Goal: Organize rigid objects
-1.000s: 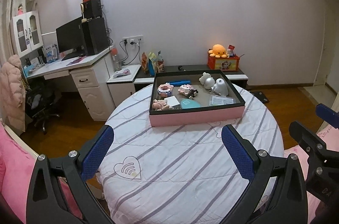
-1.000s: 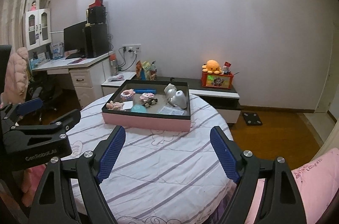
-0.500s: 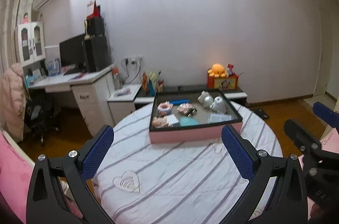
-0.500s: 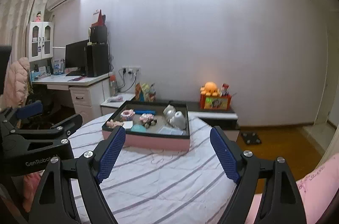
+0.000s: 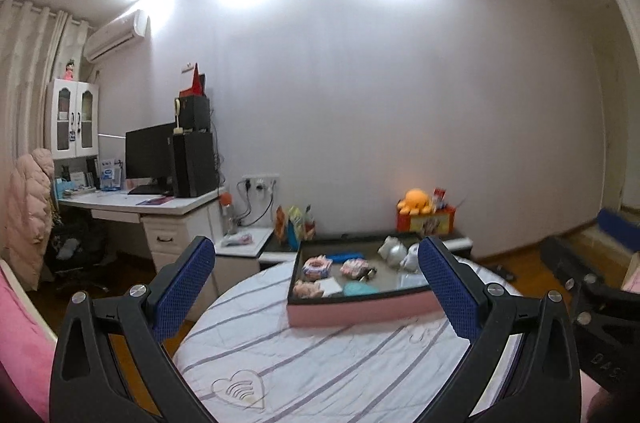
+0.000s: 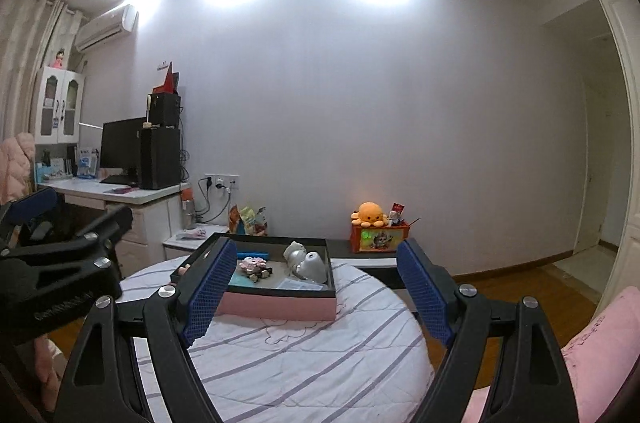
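Both tools, left [image 5: 316,289] and right [image 6: 314,291], gape empty before the pink-walled rectangular tray [image 6: 280,306], its long side lying crosswise to them on the striped round tabletop [image 6: 320,363].

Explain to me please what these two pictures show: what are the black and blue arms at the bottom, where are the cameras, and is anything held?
These are two hand-held tools, not a robot: a person carries one gripper in each hand. Each gripper has a wide-angle camera that looks forward along its two fingers, so the black arms with blue pads at the bottom are the gripper itself.

One picture comes from the left gripper, the other from the right gripper. Each also sees the other gripper at its edge.

Both are open and hold nothing.

Ahead stands a round table with a striped cloth. On it lies a pink tray with small things inside: white figurines, a blue bar and some pink items. Nothing has been picked up yet.
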`<state>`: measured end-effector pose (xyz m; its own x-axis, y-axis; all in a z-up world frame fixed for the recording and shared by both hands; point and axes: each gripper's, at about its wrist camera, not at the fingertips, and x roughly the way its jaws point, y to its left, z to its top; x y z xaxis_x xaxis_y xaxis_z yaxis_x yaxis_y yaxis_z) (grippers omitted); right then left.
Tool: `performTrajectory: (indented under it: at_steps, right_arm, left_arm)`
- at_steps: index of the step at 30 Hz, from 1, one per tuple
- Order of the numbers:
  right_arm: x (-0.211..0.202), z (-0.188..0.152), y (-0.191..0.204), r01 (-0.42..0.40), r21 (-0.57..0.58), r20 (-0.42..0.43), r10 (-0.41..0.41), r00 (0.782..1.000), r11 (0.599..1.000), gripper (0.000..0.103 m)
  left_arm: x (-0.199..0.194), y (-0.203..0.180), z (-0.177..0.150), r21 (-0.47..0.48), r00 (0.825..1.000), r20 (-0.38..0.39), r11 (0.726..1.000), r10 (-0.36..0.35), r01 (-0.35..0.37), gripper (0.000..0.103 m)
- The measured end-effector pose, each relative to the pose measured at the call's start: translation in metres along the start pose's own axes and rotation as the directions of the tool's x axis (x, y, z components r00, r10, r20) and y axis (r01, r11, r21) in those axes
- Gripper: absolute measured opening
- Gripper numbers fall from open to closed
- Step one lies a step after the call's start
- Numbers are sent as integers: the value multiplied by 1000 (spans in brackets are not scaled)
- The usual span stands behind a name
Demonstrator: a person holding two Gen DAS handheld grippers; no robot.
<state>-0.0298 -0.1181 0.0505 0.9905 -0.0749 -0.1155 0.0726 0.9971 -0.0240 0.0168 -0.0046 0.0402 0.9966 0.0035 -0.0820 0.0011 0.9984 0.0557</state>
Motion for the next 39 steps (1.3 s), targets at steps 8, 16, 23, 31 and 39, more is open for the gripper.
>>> performTrajectory:
  at_steps: [8, 16, 23, 31, 39]
  right_arm:
    - [11, -7, -10, -47, 50, -59, 50, 997, 998, 84]
    - [9, -7, -10, -82, 62, -62, 86, 994, 995, 84]
    - [8, -5, -9, -75, 48, -53, 78, 996, 996, 84]
    - [6, -4, -8, -68, 40, -48, 70, 996, 997, 84]
    - [5, -4, -7, -79, 37, -50, 81, 995, 996, 84]
  left_arm:
    - [-3, 2, -3, -5, 999, 27, 1000, 23, -22, 103]
    - [3, -5, -8, 45, 998, 25, 997, 65, -66, 103]
    - [3, -5, -7, 23, 999, 7, 999, 45, -45, 103]
    - [3, -7, -8, 11, 1000, 0, 1000, 24, -23, 103]
    - [3, -10, -8, 30, 999, -1, 998, 46, -46, 103]
